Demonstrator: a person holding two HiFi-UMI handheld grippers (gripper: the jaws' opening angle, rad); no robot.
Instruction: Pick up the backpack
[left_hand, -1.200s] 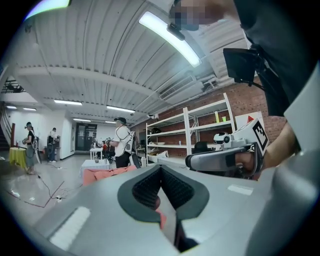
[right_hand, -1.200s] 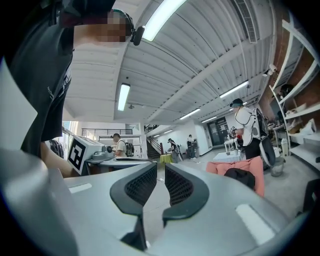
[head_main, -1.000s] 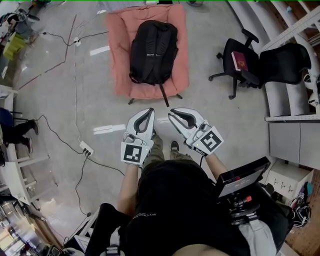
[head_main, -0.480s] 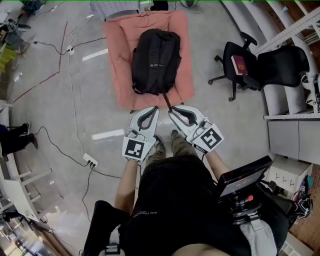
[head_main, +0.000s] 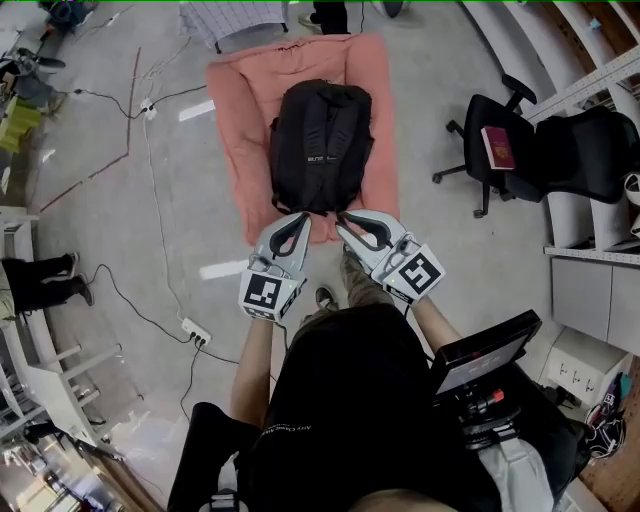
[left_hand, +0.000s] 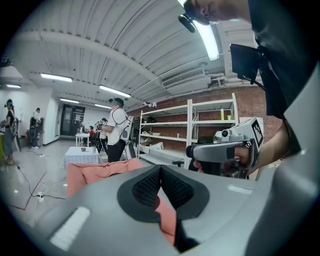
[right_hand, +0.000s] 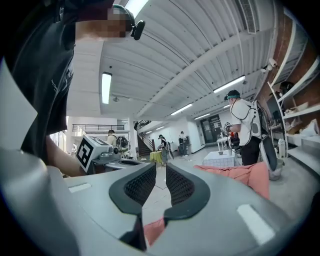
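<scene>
A black backpack (head_main: 322, 145) lies strap side up on a pink cushion (head_main: 232, 120) on the floor. In the head view both grippers hang side by side over the cushion's near edge, just short of the backpack's bottom end. My left gripper (head_main: 302, 217) has its jaws together with nothing between them, as the left gripper view (left_hand: 160, 168) also shows. On my right gripper (head_main: 341, 220) the jaws stand slightly apart around an empty gap (right_hand: 161, 167). Pink cushion (left_hand: 95, 172) shows past the left jaws and to the right of the right jaws (right_hand: 245, 175).
A black office chair (head_main: 520, 140) carrying a red book (head_main: 497, 147) stands to the right. Cables and a power strip (head_main: 195, 330) run over the floor at left. Metal shelving (head_main: 590, 260) lines the right side. A person (left_hand: 117, 130) stands beyond the cushion.
The person has walked toward the cushion. Both grippers came forward with them, from bare floor to the cushion's near edge, and the backpack now lies closer.
</scene>
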